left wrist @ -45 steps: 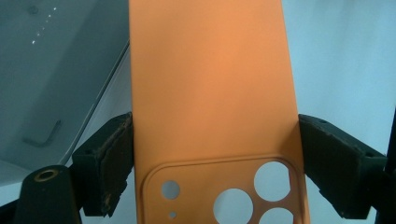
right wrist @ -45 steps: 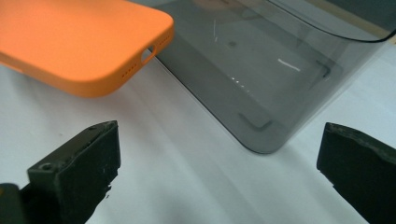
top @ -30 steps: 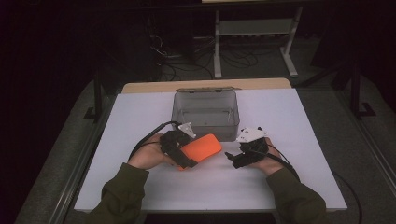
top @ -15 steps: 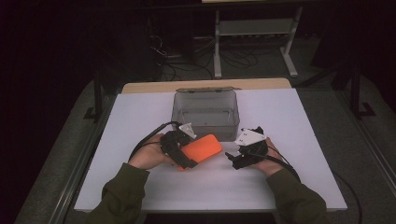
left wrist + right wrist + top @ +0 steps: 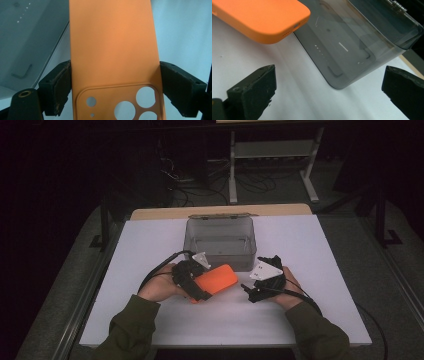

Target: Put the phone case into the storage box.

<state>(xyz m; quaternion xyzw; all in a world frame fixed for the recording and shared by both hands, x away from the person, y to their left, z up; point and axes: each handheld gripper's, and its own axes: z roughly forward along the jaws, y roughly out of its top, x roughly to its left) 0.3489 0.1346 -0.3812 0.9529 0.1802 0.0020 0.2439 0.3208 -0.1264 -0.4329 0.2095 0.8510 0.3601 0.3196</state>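
Note:
An orange phone case is held just above the white table in front of the grey box. My left gripper is shut on its two long edges near the camera cut-outs. In the left gripper view the case runs up between the two black pads, back side facing me. My right gripper stands open a little to the right of the case, with nothing between its jaws. In the right gripper view the case's bottom end hangs at the upper left.
A translucent grey plastic box with an open top stands at the middle of the white table, just behind the case. A small hex key lies inside it. A metal shelf frame stands on the floor beyond the table.

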